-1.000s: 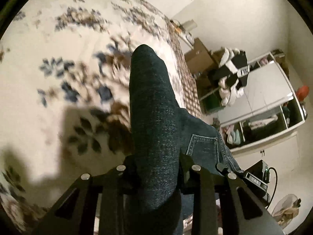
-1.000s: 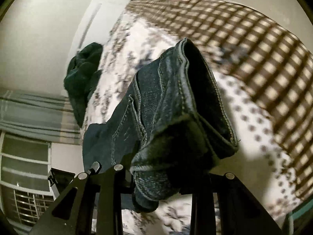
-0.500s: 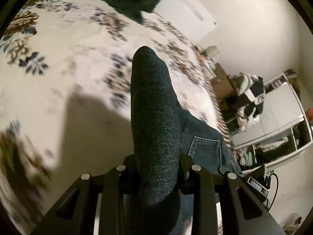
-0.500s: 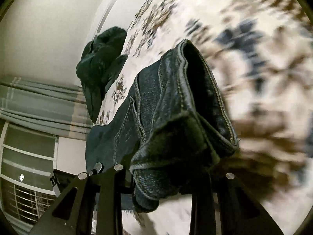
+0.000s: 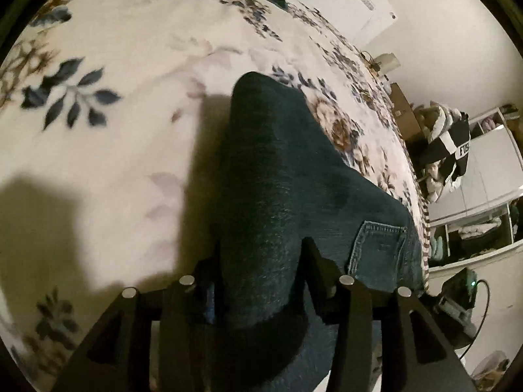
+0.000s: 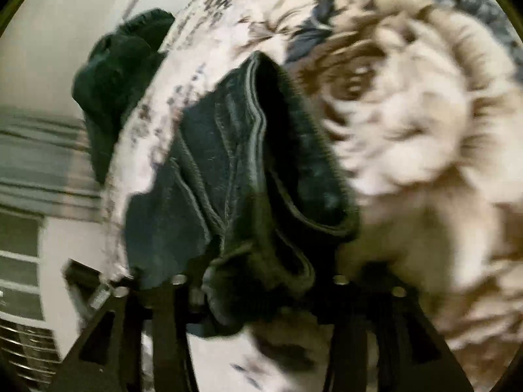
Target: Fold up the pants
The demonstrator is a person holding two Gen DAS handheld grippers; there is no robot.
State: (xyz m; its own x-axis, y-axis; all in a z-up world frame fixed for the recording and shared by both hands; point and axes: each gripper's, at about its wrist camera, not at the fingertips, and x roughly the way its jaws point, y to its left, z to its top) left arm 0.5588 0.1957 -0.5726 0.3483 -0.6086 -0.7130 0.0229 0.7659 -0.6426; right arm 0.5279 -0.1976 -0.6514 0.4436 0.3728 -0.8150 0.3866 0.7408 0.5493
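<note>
While the pants (image 5: 278, 196) hang bunched between both grippers above the bed, we see them as a dark blue denim mass in each wrist view. In the left wrist view a thick fold of the fabric rises up out of the left gripper (image 5: 261, 281), whose two fingers press in on it from either side, so we read that gripper as clamped on the pants. A back pocket (image 5: 379, 245) with pale stitching shows just to the right of that fold, and the denim spreads down past it toward the bed's edge. In the right wrist view, which is blurred, the right gripper (image 6: 258, 281) is likewise closed around a wad of denim, with a stitched seam (image 6: 255, 114) running up the raised fold and an open hem or cuff gaping beside it.

Under the pants lies the bed (image 5: 130, 114), covered by a cream spread printed with blue and brown flowers; the fold casts a dark shadow on it to the left. At the far end of the bed we see a dark green garment (image 6: 121, 75) heaped in a pile, well apart from the pants. Past the bed's right side stands a white shelving unit (image 5: 490, 196) with clothes in its compartments, and a black-and-white garment (image 5: 451, 143) is draped near it.
</note>
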